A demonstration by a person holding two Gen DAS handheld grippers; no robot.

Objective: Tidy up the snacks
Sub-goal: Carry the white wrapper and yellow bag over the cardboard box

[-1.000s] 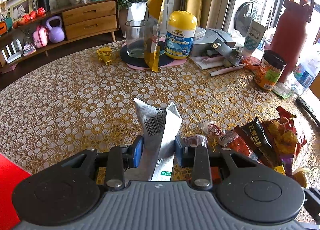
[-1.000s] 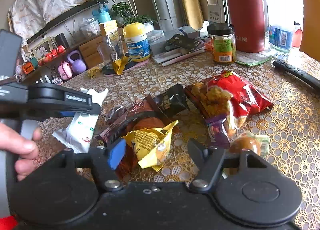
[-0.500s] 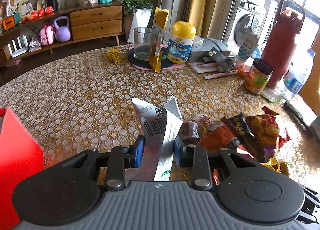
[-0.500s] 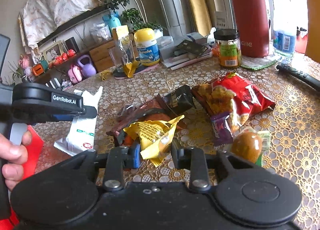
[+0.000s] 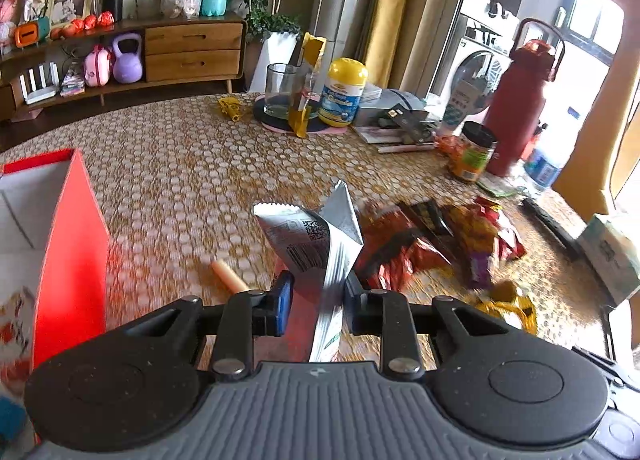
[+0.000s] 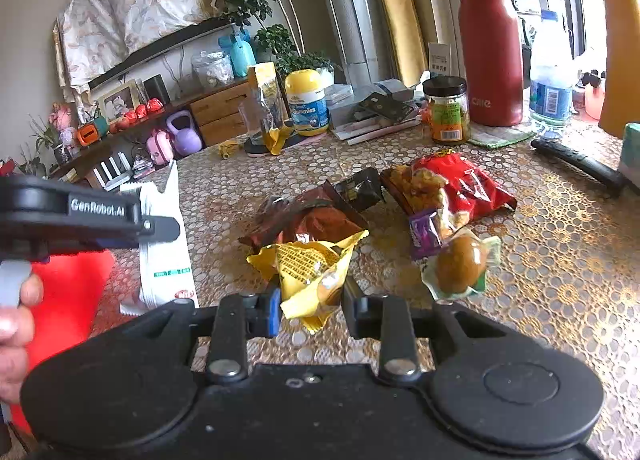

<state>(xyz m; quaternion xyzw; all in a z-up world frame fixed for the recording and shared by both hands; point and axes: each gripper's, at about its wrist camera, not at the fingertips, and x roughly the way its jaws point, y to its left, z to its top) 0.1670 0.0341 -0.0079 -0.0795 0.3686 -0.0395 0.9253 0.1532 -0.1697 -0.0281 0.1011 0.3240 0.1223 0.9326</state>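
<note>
My left gripper (image 5: 316, 306) is shut on a white and silver snack packet (image 5: 316, 244) and holds it above the table, just right of an open red box (image 5: 72, 244). The packet also shows in the right wrist view (image 6: 164, 244), with the left gripper (image 6: 88, 215) over it. My right gripper (image 6: 308, 306) is shut on a yellow snack packet (image 6: 308, 268), lifted slightly off the table. A pile of snack bags lies beyond: a brown bag (image 6: 316, 215), a red chip bag (image 6: 452, 183), a purple packet (image 6: 424, 230) and a wrapped brown egg (image 6: 460, 266).
At the table's far side stand a glass (image 5: 282, 93), a yellow-capped gummies bottle (image 5: 342, 93), a jar (image 6: 446, 109), a tall red flask (image 6: 490, 43), a water bottle (image 6: 550, 87) and a black remote (image 6: 580, 165). A small sausage stick (image 5: 228, 280) lies by the red box.
My left gripper carried the white packet left and up, bringing the red box beside it. My right gripper closed on the yellow packet and lifted it slightly.
</note>
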